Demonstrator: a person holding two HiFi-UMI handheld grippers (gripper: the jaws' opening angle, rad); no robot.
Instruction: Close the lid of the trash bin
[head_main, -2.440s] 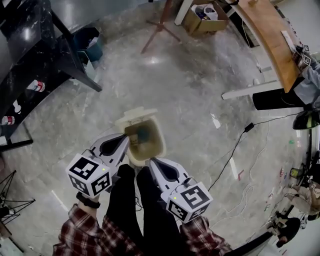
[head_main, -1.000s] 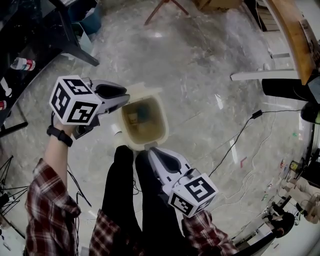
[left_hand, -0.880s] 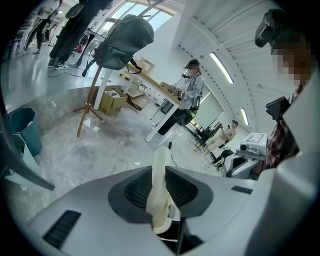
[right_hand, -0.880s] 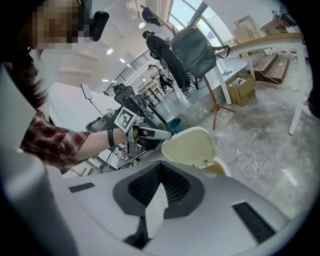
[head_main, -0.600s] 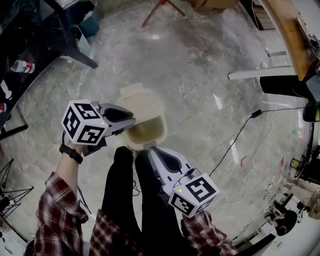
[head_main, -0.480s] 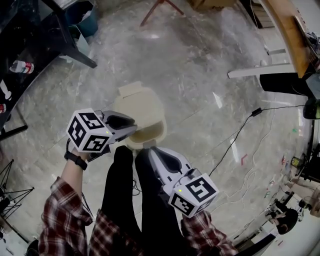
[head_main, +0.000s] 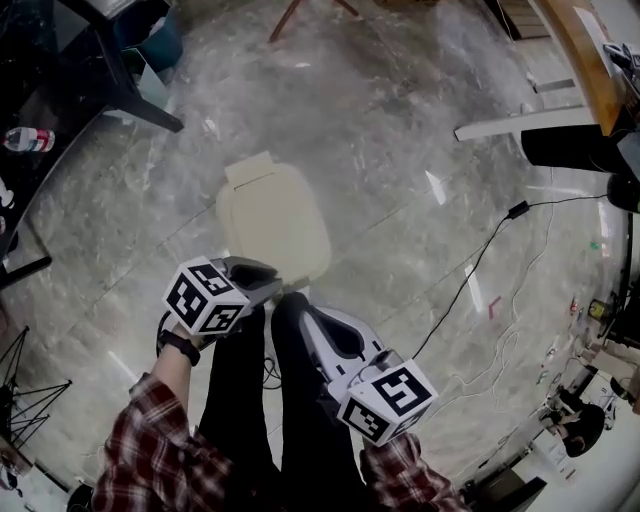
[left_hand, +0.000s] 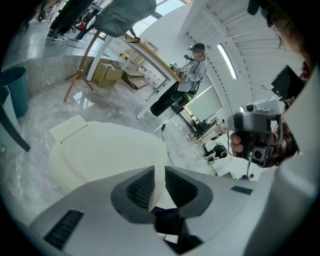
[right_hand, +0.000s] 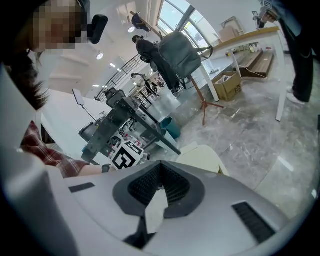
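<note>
- The trash bin lid (head_main: 272, 225) is cream and lies flat over the bin. No opening shows in the head view, and the hinge tab is at the far end.
- The bin stands on the marble floor (head_main: 400, 130), just ahead of the person's dark trouser legs (head_main: 250, 400).
- The left gripper (head_main: 270, 280) has its tips at the lid's near edge. It is not clear whether they touch it.
- In the left gripper view, the left gripper (left_hand: 159, 170) has its jaws a narrow slit apart with nothing between them. The lid (left_hand: 100, 150) fills the space just beyond and below the tips.
- The right gripper (head_main: 295, 305) has its tips near the bin's near right corner, beside the trouser leg.
- In the right gripper view, the right gripper (right_hand: 159, 167) has its jaws closed tip to tip and holds nothing. The lid (right_hand: 200, 155) sits just ahead of the tips, slightly to the right.
- A black cable (head_main: 480, 270) runs across the floor well to the right of the bin.
</note>
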